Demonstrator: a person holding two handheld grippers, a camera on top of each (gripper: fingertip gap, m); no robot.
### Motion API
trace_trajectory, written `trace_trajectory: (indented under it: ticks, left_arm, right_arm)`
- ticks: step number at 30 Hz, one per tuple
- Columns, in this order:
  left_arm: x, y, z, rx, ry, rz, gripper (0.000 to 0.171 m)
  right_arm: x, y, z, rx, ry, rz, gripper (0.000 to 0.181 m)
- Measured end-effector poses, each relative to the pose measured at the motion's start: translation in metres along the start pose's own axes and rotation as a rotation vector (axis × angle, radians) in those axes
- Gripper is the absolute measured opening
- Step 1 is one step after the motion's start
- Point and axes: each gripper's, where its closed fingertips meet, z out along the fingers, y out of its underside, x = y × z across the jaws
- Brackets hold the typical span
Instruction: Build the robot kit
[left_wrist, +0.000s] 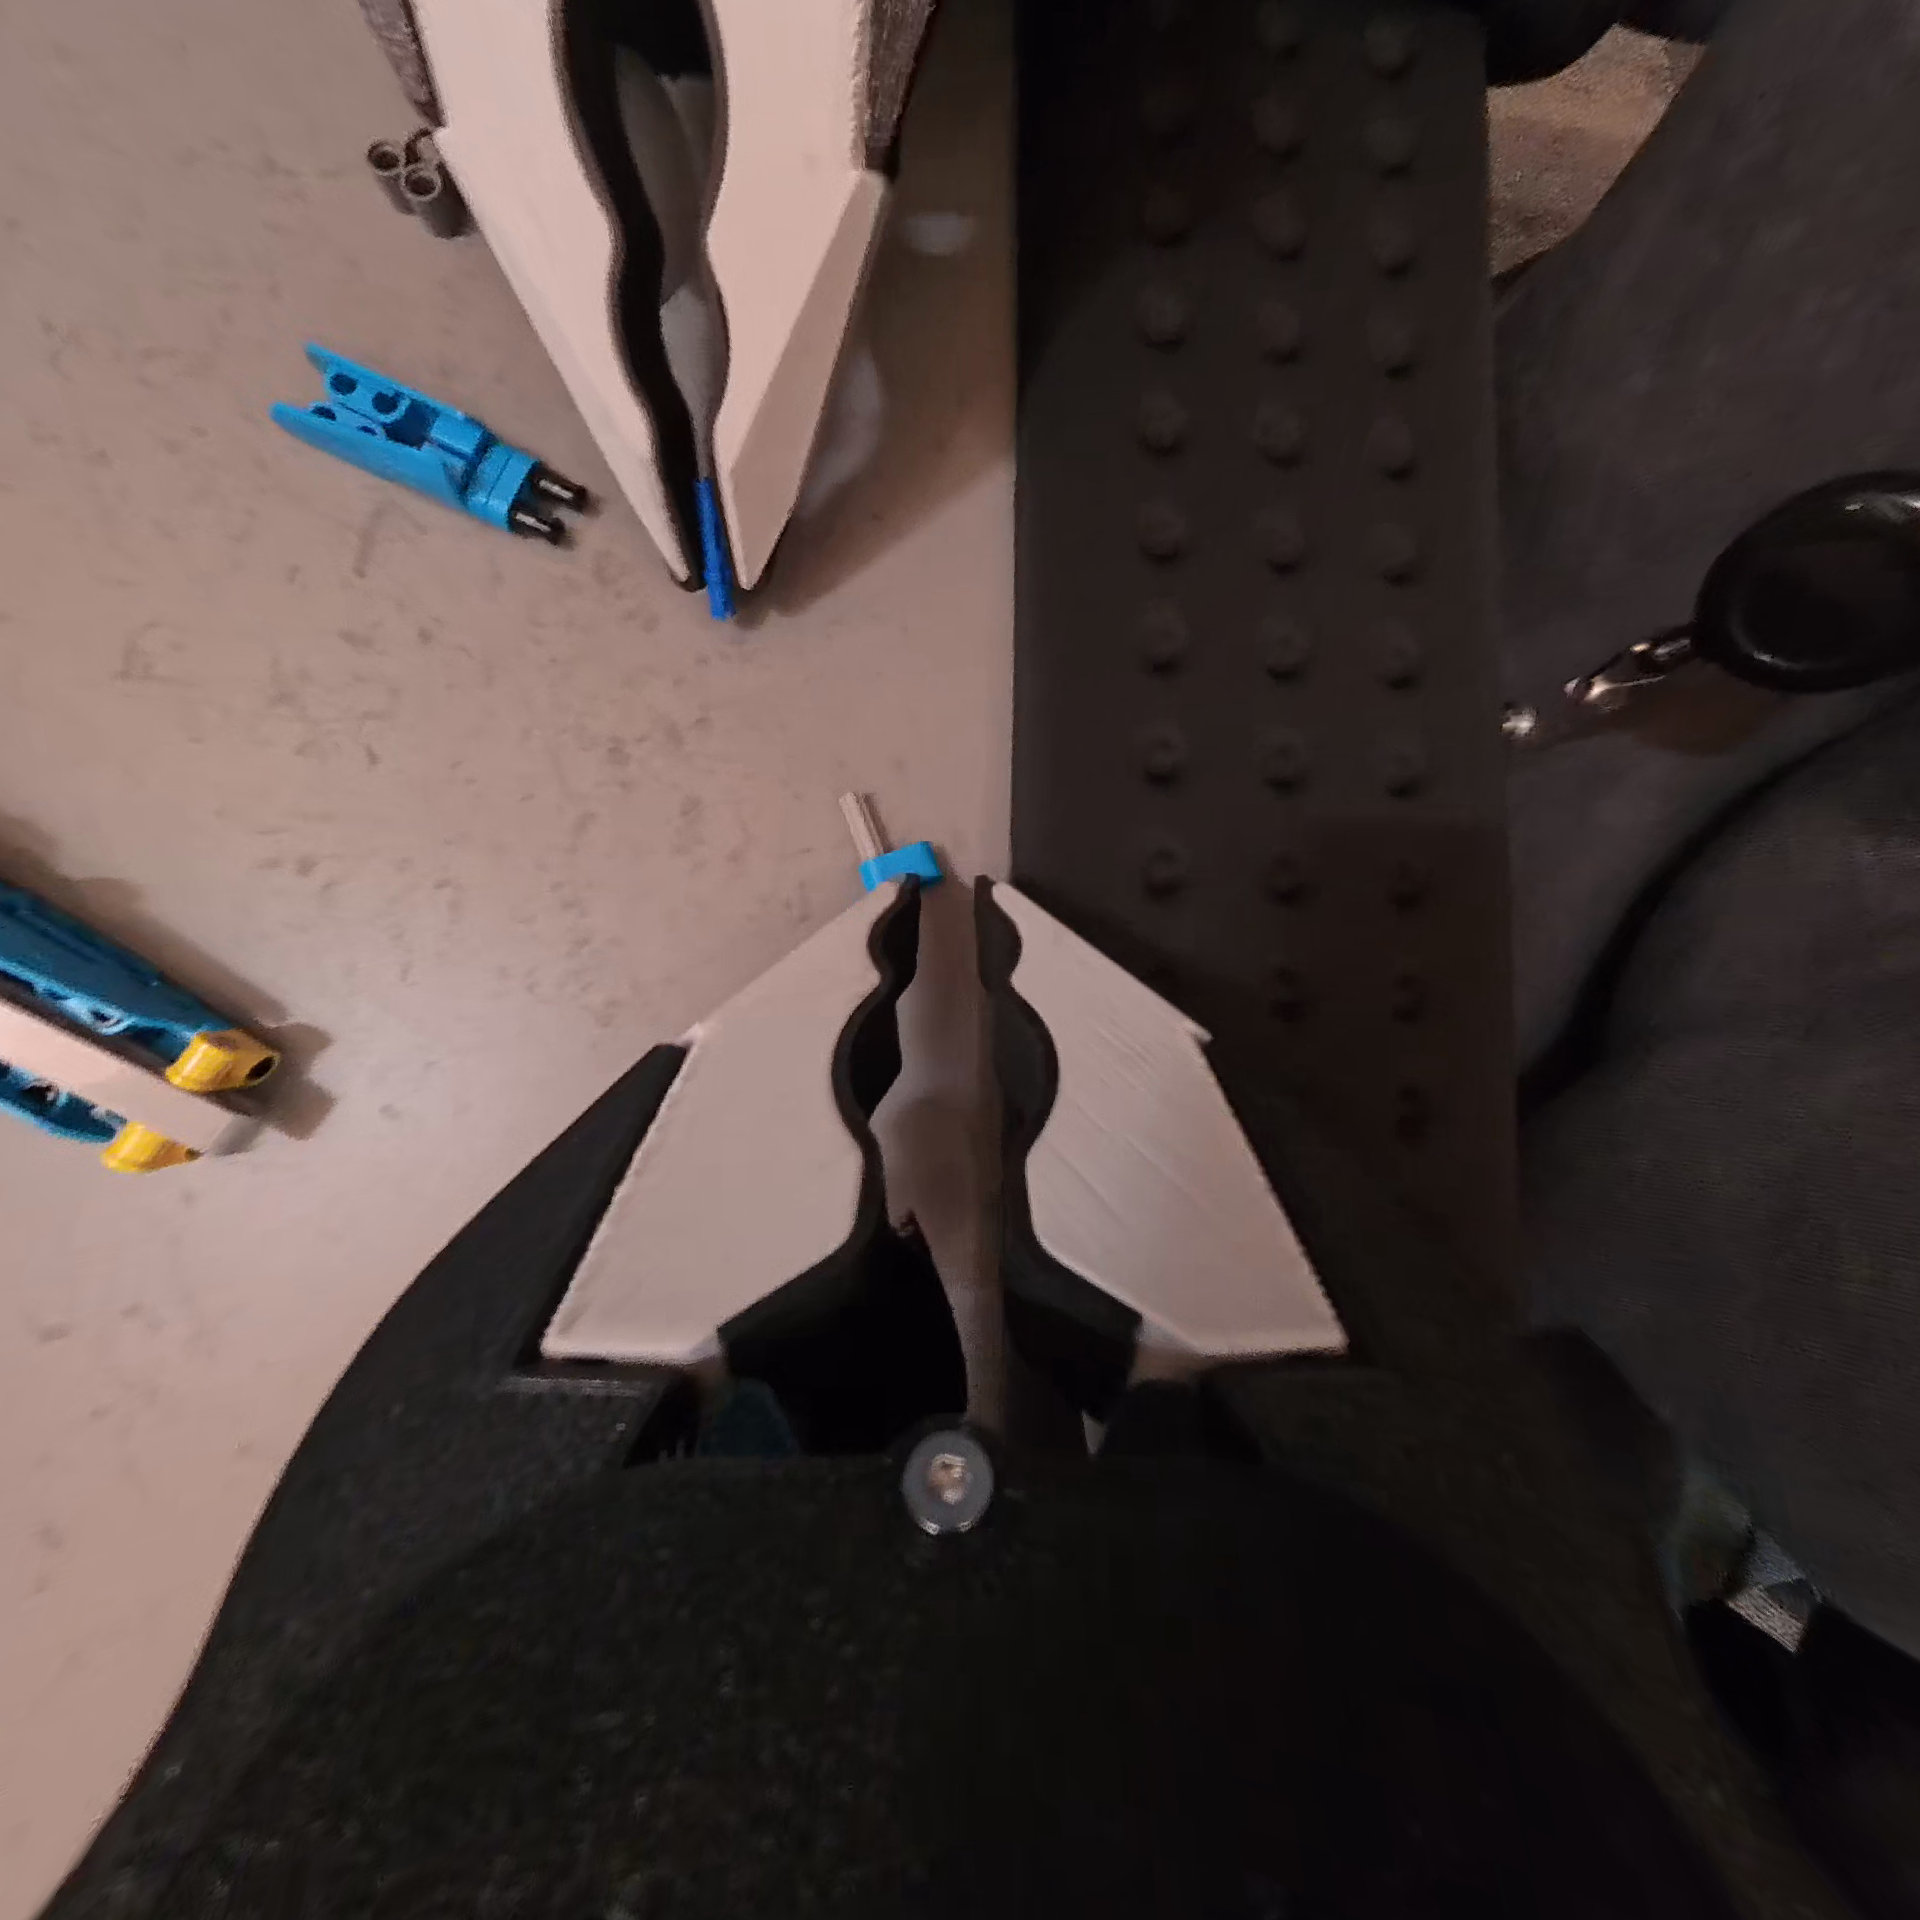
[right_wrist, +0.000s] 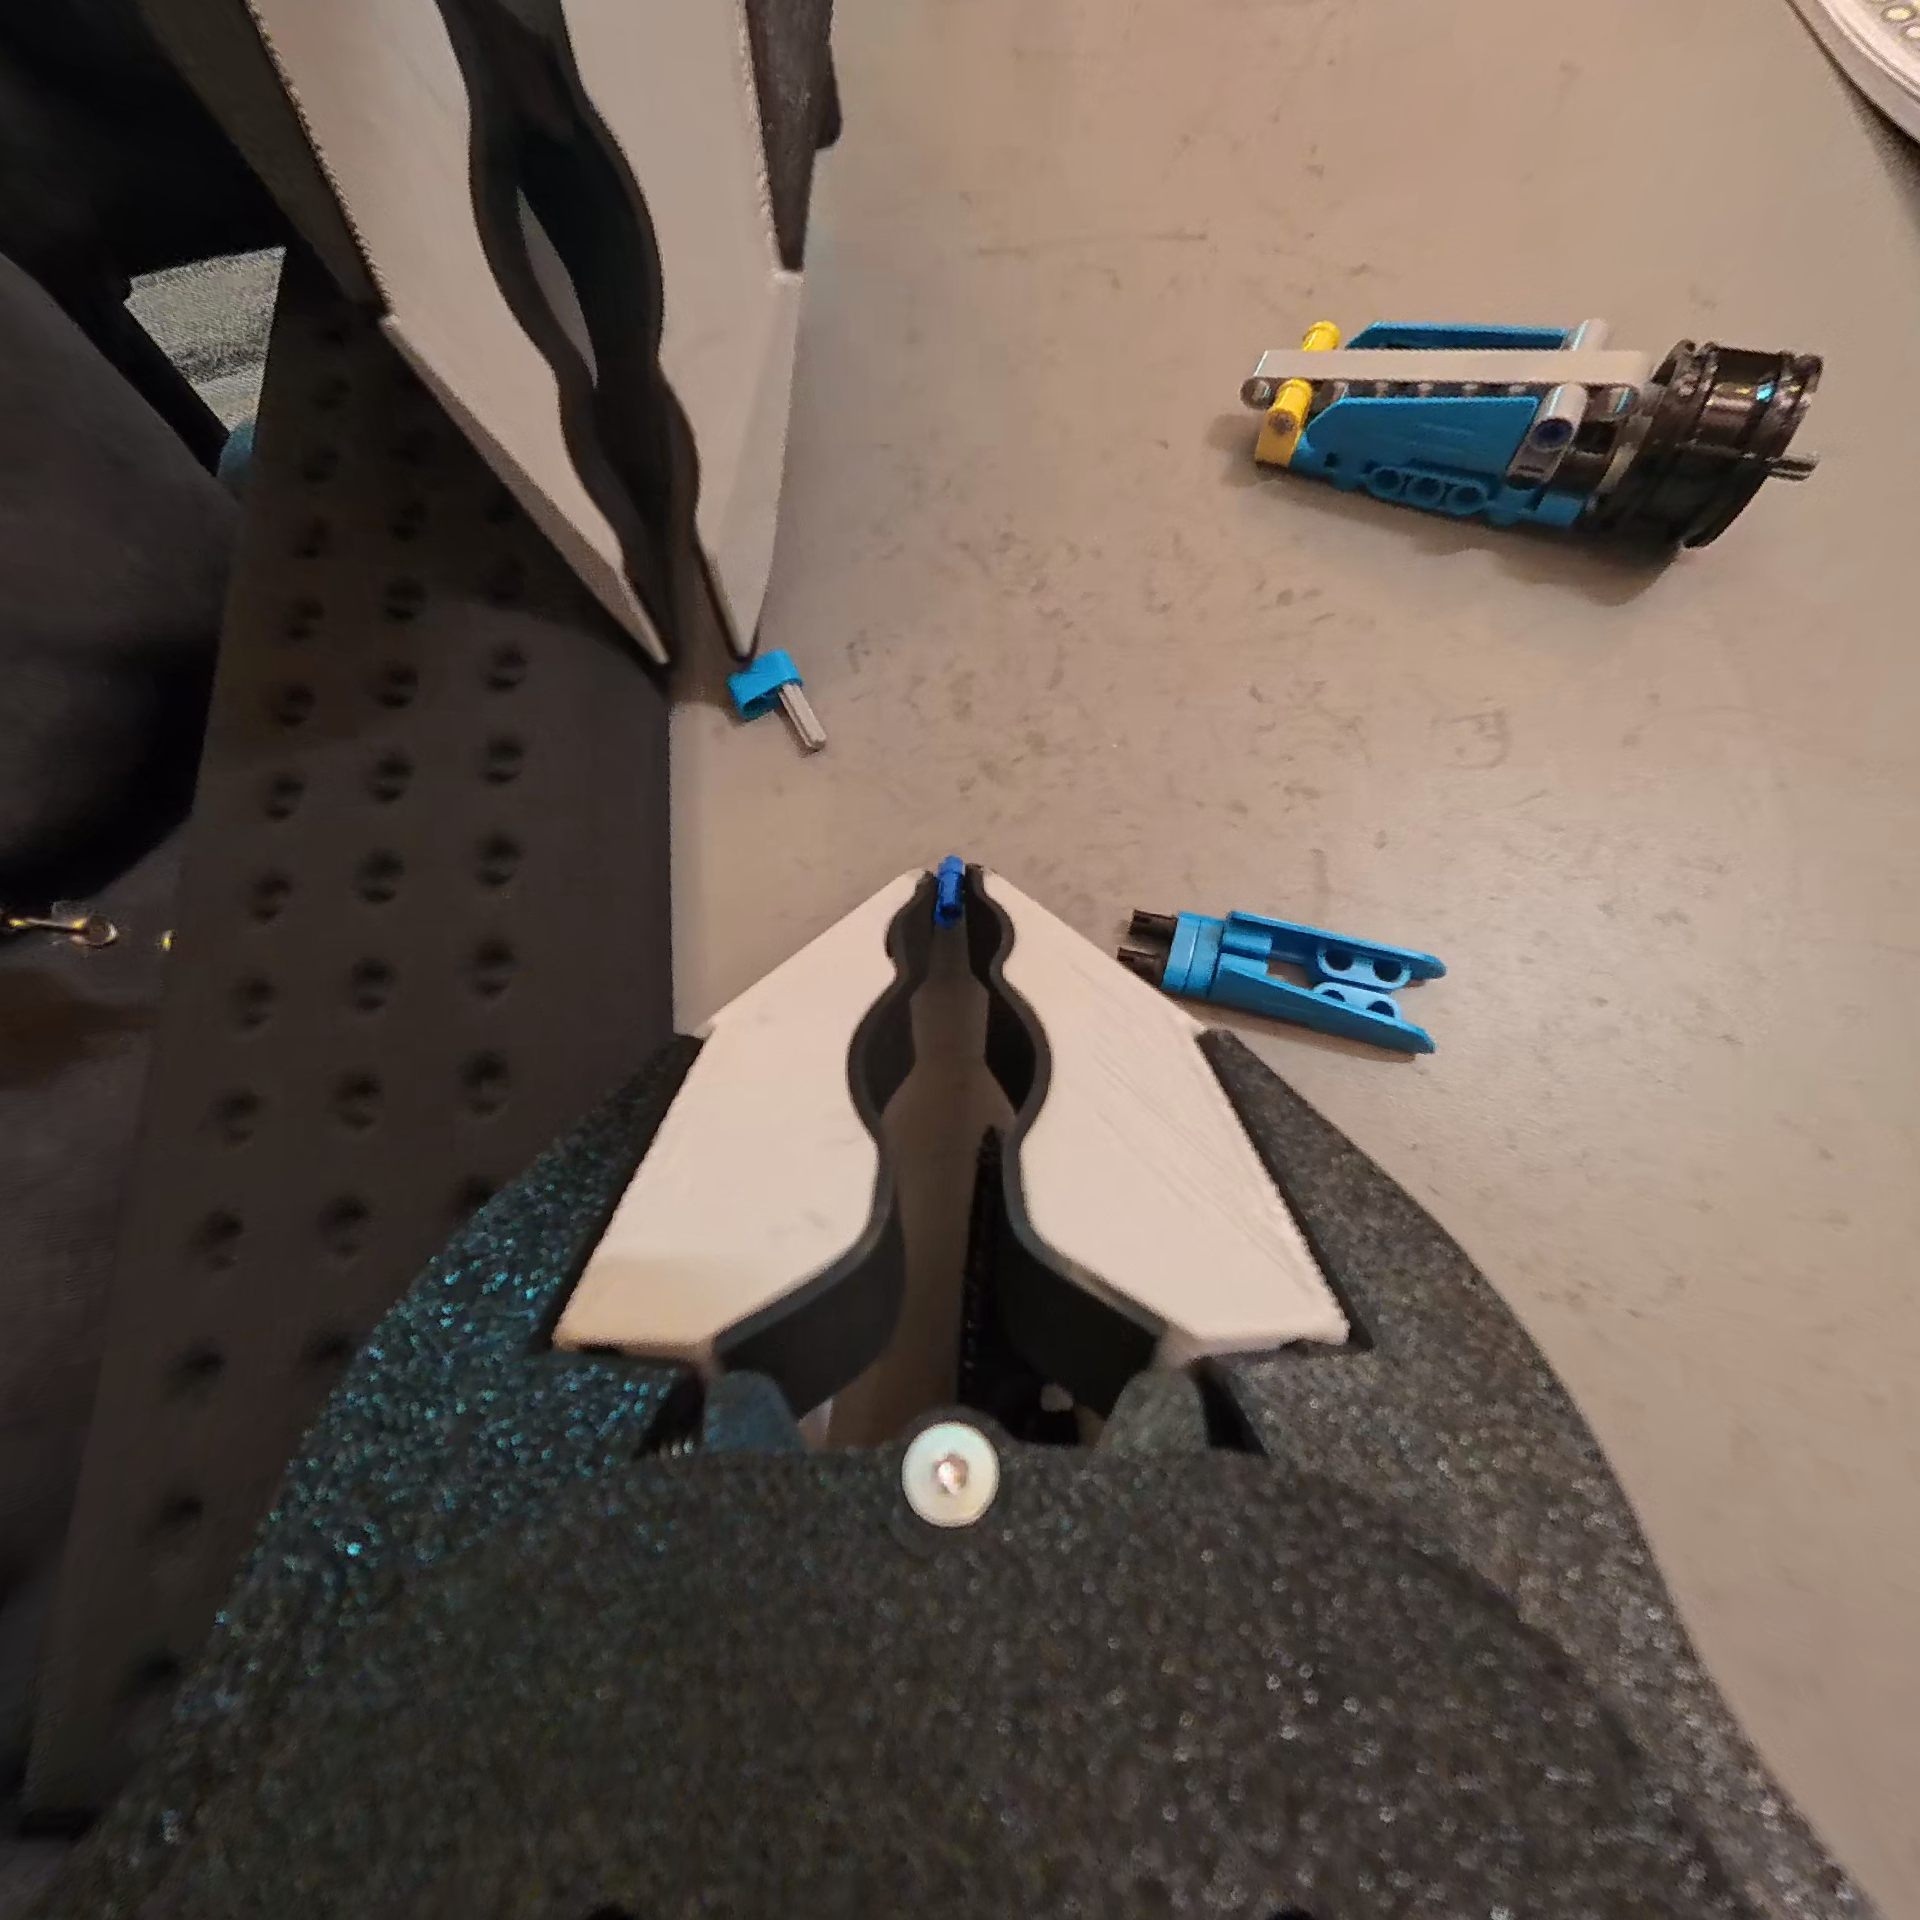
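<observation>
Right claw (right_wrist: 951, 883) is clenched on a small dark-blue pin (right_wrist: 949, 891), its end poking past the tips, poised above the table (right_wrist: 1143, 727). Left claw (left_wrist: 945, 883) stands slightly parted and holds nothing, tips just beside the light-blue connector with grey axle (left_wrist: 896, 862), which lies at the table's edge. The blue forked piece (right_wrist: 1288, 977) lies just beside the right claw; the bigger blue-and-black assembly (right_wrist: 1538, 436) sits well beyond.

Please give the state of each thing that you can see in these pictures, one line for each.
left gripper: jaws slightly open, holding nothing, tips beside the connector.
right gripper: shut on blue pin.
blue connector with grey axle: lying on table, free.
small blue assembly: lying flat, free.
large blue assembly with black wheel: lying on its side.
</observation>
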Motion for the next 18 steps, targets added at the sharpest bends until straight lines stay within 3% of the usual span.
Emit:
trace_trajectory:
  ticks: [7,15,18]
  left_arm:
    - [-0.010,0.001,0.006,-0.018,-0.113,0.000,0.023]
    - [-0.011,-0.002,0.011,-0.013,-0.161,-0.042,0.015]
    - [-0.026,-0.010,0.006,0.045,-0.331,0.029,0.015]
  right_arm:
    - [0.000,-0.002,-0.001,0.012,0.004,-0.010,0.005]
    - [-0.002,-0.008,-0.004,0.046,-0.007,-0.008,0.005]
    - [-0.002,-0.016,-0.012,0.106,-0.035,0.074,0.005]
